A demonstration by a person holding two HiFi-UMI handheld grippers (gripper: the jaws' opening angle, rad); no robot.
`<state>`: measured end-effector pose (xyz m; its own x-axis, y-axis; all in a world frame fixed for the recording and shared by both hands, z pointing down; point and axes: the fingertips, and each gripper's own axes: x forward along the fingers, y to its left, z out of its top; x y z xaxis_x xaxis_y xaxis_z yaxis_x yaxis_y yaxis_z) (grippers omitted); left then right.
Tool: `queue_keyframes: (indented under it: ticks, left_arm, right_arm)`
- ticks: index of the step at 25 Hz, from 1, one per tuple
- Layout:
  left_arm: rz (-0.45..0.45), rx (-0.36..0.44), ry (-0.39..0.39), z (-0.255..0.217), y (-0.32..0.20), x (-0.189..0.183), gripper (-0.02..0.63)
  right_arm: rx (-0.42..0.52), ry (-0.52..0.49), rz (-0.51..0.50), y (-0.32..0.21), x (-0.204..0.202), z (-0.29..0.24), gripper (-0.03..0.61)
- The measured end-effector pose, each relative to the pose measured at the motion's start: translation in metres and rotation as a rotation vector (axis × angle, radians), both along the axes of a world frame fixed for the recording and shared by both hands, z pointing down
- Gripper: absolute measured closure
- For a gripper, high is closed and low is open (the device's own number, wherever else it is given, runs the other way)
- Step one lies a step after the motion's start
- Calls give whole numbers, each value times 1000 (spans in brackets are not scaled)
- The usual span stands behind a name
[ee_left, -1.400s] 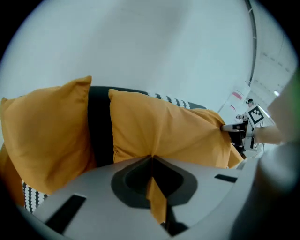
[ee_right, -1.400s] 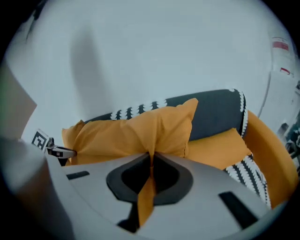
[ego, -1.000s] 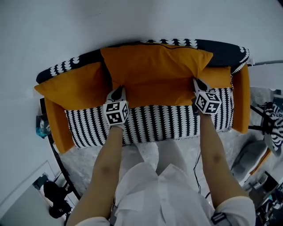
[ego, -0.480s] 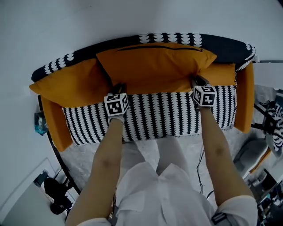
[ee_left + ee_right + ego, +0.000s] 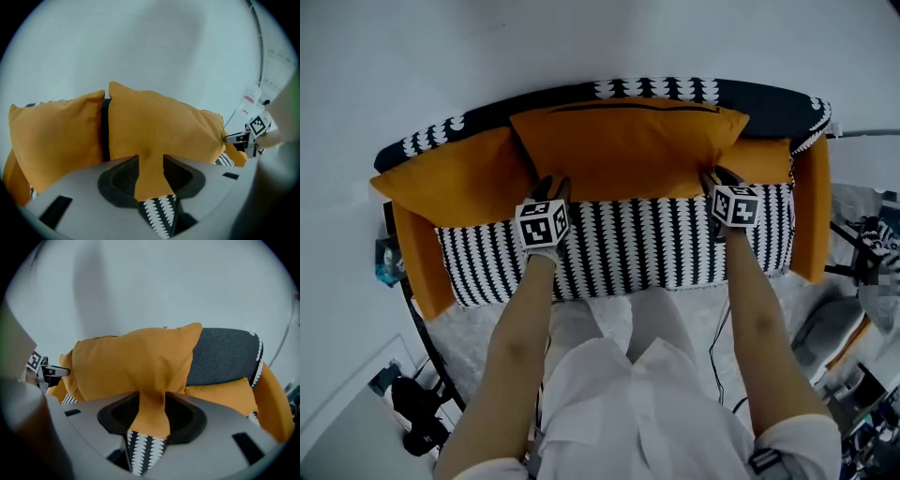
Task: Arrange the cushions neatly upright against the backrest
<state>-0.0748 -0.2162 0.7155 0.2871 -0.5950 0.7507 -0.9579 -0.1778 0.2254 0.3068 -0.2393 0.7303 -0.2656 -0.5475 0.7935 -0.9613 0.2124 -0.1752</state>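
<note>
Sofa seat [image 5: 628,248] is black-and-white patterned, with a dark backrest [image 5: 764,98] and three orange cushions on it

Middle cushion [image 5: 628,141] stands on the seat and leans on the backrest, roughly centred. Its side edges overlap in front of both neighbours. Left cushion [image 5: 455,178] leans back at the left end, tilted outward. Right cushion [image 5: 764,161] is mostly hidden behind the middle one, only a strip shows

Left gripper [image 5: 551,184] is at the middle cushion's lower left corner, right gripper [image 5: 712,175] at its lower right corner, both angled down at the seat

Left gripper view: jaws have just been opening and now stand partly apart, a fold of the cushion's bottom edge [image 5: 151,173] in the gap, no firm clamp visible

Right gripper view: same, jaws have just been opening, a bit wider, orange fabric [image 5: 152,413] between them with seat pattern below
</note>
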Motion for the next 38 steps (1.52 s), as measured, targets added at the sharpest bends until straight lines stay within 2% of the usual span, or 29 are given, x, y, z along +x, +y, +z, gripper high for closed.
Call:
queue_keyframes:
  ticks: [4,10,13,15,18,23,25,30,34,38]
  left_arm:
    - [6,36,-10,-35,7,3,446]
    - [-84,103,44,-101,43,25,472]
    - [-161,113,176,-129,68,42,515]
    - [-179,106,269,-142,88,57,528]
    - [-117,127,282,-164,117,79,570]
    - [-49,254,304,-211,150,94,598]
    - [-40,314,322,-232,165,91,598]
    - [-1,438,308,-281,216,74,600]
    - [26,484,317,-309,274,59,600]
    - [44,540,326,-335,323,49,600]
  right_arm:
    - [34,-16,-27,5,-4,-31,402]
    - [83,-87,-138,33,-14,-90,410]
    - [117,-155,-169,54,-22,-119,417]
    - [134,-195,-166,71,-25,-136,432]
    - [168,-244,-154,101,-28,-161,465]
    - [277,-308,-130,147,-34,-209,535]
    - [327,-324,-134,166,-40,-229,552]
    - [464,-335,-175,220,-57,-285,571]
    - [549,-348,-165,274,-66,-323,571]
    - [631,-338,-198,326,-74,-356,571]
